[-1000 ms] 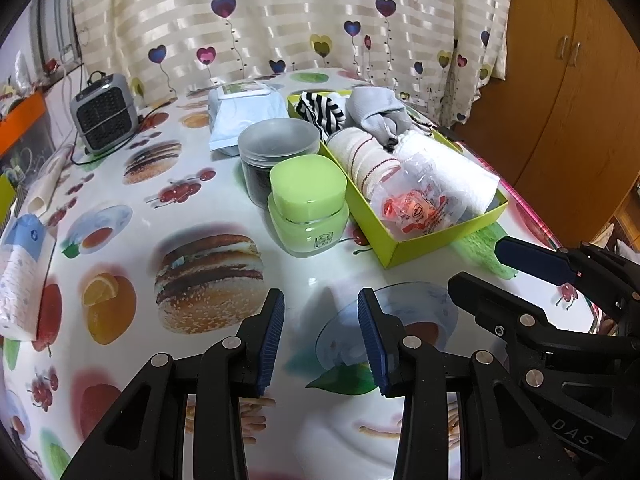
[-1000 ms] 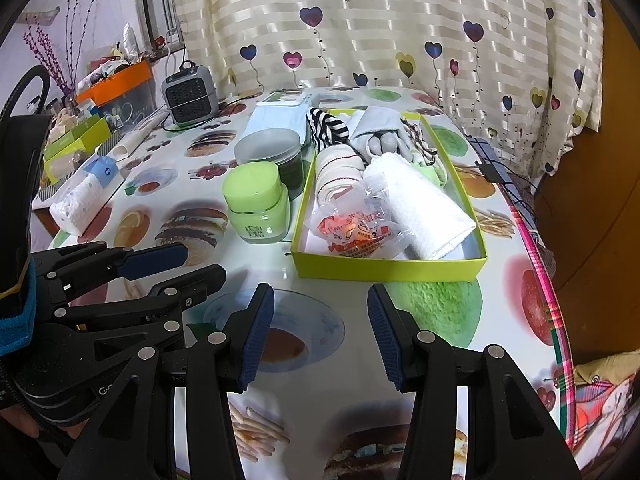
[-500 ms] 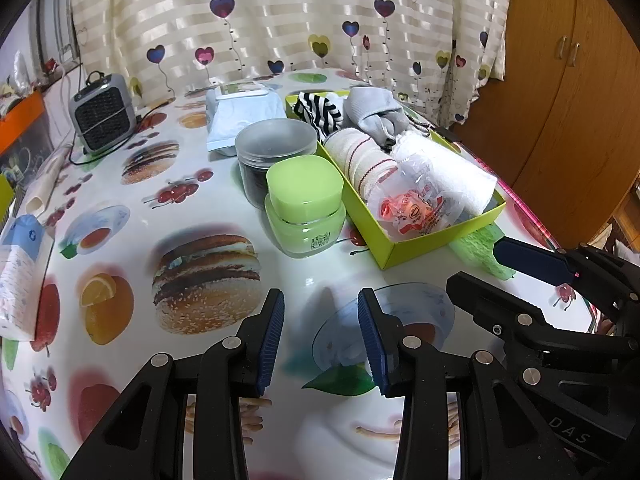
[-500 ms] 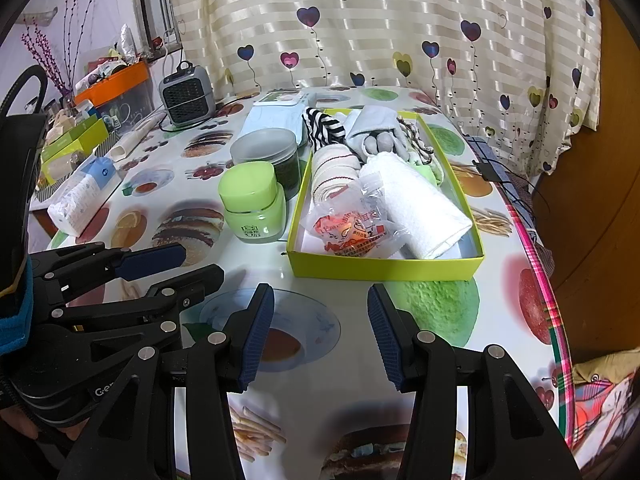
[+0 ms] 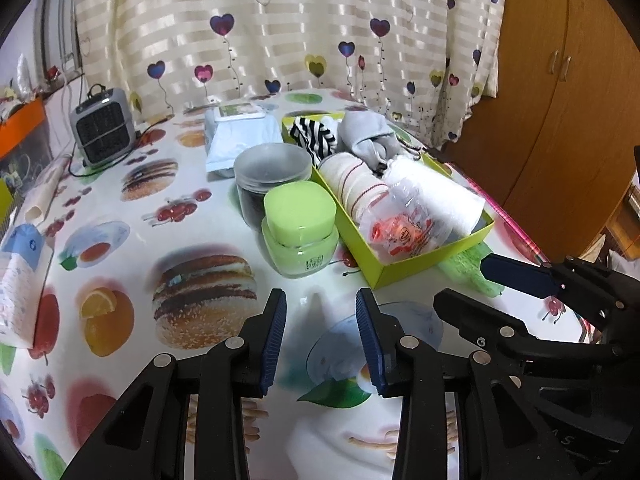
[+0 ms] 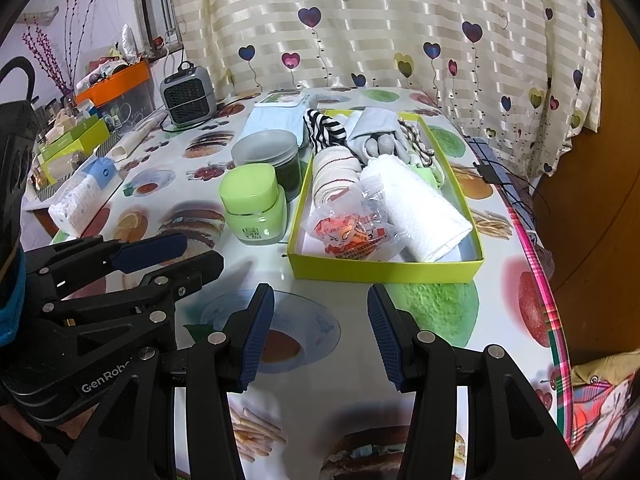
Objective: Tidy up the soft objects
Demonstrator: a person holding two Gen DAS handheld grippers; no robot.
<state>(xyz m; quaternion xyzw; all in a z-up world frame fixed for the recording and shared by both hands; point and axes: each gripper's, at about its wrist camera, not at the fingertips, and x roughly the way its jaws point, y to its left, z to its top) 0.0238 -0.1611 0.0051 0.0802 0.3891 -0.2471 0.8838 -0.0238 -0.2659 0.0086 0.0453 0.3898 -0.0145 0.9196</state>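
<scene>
A lime-green box (image 6: pixel 384 270) stands on the food-print tablecloth, ahead of both grippers. It holds a rolled white towel (image 6: pixel 420 208), a cream roll with red stripes (image 6: pixel 334 172), a clear bag of orange sweets (image 6: pixel 352 228), a black-and-white striped cloth (image 6: pixel 324 128) and grey gloves (image 6: pixel 372 132). My left gripper (image 5: pixel 320 312) hovers low over the cloth, short of the box (image 5: pixel 420 264), open and empty. Beside it on the right, my right gripper (image 6: pixel 320 308) is open too, with nothing between its fingers. Each gripper shows in the other's view.
A green jar (image 5: pixel 300 228) and a dark jar with a grey lid (image 5: pixel 272 168) stand against the box's left side. Behind them lie a pale-blue wipes pack (image 5: pixel 240 140) and a small grey heater (image 5: pixel 102 128). A tissue pack (image 5: pixel 20 264) lies far left. The table edge (image 6: pixel 536 280) runs close on the right.
</scene>
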